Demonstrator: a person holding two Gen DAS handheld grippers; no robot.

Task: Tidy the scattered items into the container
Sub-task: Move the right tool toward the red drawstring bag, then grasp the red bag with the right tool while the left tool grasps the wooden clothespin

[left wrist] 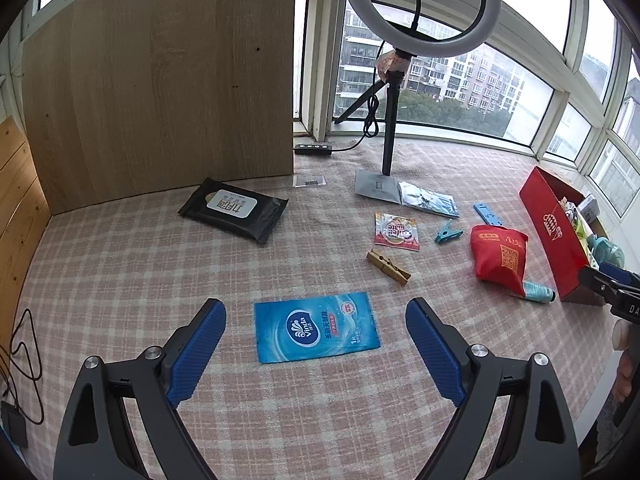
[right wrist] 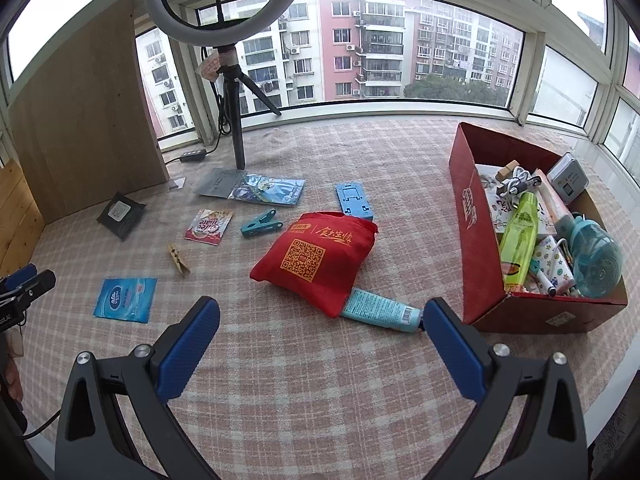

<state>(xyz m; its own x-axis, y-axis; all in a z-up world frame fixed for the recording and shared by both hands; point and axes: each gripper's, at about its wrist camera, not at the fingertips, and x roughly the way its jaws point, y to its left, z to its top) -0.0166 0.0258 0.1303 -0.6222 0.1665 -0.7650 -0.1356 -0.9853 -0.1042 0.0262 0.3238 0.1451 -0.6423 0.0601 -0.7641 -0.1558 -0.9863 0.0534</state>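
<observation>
That blue wipe packet (left wrist: 316, 326) lying flat on the checked cloth (left wrist: 120, 272), right between and just ahead of our left gripper (left wrist: 316, 346), looks light, thin and slick, so we'd guess pinching an edge beats pressing down on it. It's glossy blue with a white logo. Both left and right gripper (right wrist: 320, 340) are spread wide, holding nothing, and the red box (right wrist: 468, 216) sits off to the right gripper's right.

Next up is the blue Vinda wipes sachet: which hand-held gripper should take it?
Left. The left hand-held gripper is open with the Vinda sachet lying flat between its fingers; the right hand-held gripper faces the red pouch.
</observation>
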